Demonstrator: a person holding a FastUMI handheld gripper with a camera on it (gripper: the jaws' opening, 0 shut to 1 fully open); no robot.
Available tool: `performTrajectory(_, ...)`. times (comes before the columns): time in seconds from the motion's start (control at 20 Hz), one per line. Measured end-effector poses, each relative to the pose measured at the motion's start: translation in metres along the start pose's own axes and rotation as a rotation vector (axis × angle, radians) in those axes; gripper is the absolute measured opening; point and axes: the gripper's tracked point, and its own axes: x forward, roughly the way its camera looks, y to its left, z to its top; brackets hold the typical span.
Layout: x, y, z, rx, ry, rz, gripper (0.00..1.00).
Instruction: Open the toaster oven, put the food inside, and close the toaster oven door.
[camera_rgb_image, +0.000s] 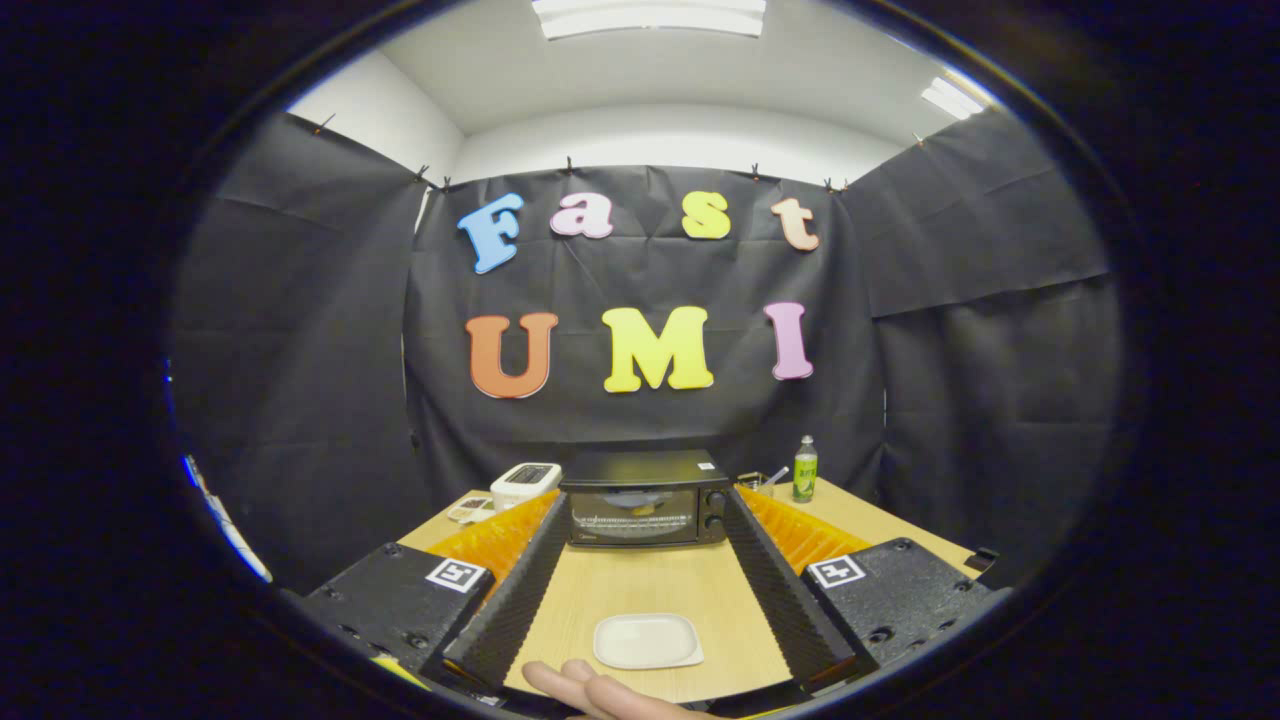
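A black toaster oven (645, 497) stands at the far end of the wooden table (650, 585) with its glass door closed. Something yellowish (645, 509) shows faintly through the glass. A white square plate (647, 640) with nothing on it lies on the table near me, between the two fingers. My gripper (645, 520) is open, its fingers spread wide and reaching toward the oven's two sides, with nothing held between them. A person's hand (600, 690) rests on the table's near edge, just beside the plate.
A white toaster (525, 484) sits left of the oven, with a small flat item (468, 512) in front of it. A green bottle (805, 468) and a small container (755, 482) stand to the oven's right. Black cloth walls close in the booth.
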Motion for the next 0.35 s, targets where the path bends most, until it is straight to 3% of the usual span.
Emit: performTrajectory(0.35, -0.0004, -0.0052, -0.0047, 0.015, 0.028, 0.01, 1.0)
